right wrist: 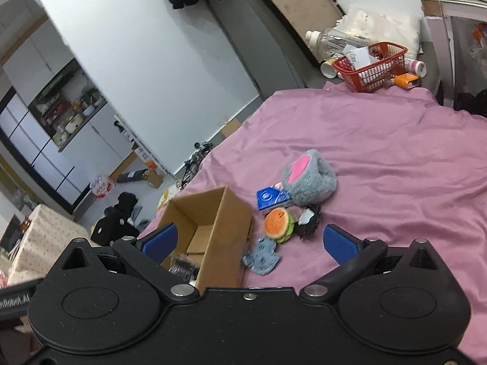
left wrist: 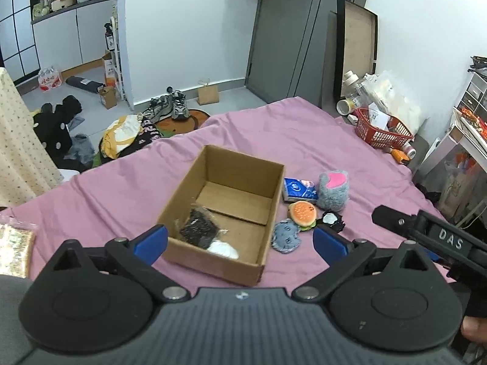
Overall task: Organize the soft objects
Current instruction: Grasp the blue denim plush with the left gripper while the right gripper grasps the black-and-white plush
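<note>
On pink sheet: box point(left wrist: 225, 213) holds one bagged item; toys point(left wrist: 304, 213) just beside its right wall. Left gripper point(left wrist: 240, 243) and right gripper point(right wrist: 249, 243) both spread, empty. Suggest pinching blue toy point(right wrist: 261, 257) mid-body, lifting clear of wall.

The left gripper point(left wrist: 240, 243) sits low in its frame, blue fingers point(left wrist: 150, 243) spread wide and holding nothing. The right gripper point(right wrist: 249, 243) is likewise spread wide and empty, its black body visible at the right edge of the left view.
</note>
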Demonstrator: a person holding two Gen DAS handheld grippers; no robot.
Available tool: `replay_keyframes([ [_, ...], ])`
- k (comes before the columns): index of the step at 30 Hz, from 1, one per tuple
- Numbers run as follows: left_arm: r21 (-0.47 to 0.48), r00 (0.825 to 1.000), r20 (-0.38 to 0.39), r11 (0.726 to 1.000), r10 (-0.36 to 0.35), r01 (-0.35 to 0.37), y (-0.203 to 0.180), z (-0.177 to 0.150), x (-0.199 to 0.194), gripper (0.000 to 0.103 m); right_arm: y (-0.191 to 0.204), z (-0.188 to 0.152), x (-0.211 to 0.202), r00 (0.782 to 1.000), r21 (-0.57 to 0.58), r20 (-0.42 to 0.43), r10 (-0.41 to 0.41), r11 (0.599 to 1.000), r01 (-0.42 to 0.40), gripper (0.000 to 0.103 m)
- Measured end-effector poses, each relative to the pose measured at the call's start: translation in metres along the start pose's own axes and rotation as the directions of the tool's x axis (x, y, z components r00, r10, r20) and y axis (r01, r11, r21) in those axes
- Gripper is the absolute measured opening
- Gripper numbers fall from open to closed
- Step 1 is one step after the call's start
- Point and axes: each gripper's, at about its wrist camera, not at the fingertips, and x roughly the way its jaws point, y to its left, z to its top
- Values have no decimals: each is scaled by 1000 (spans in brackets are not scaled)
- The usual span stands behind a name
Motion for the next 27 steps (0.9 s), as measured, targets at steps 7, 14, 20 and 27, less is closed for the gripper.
replay_keyframes([
  [7, -5, 999, 0, 999, -33, 33, -21, -3, 27, 91, -24, 1, 24, 1000, 44, -3, 31, 999, -31, 102],
  [14, -7, 996, -33, 997, -82, 82, -48, -11, 63, 60, -58, -5, 55, 996, 109, -60, 60, 993, -54, 85],
  [20, 21, 993, -97, 997, -72, 74, -74, -18, 104, 57, -89, -10, 77, 988, 213, -94, 119, 972, -96, 72],
  [27, 2, 985, -169, 999, -41, 42, -89, -31, 158, 54, -111, -11, 94, 985, 271, -93, 147, 955, -117, 66],
])
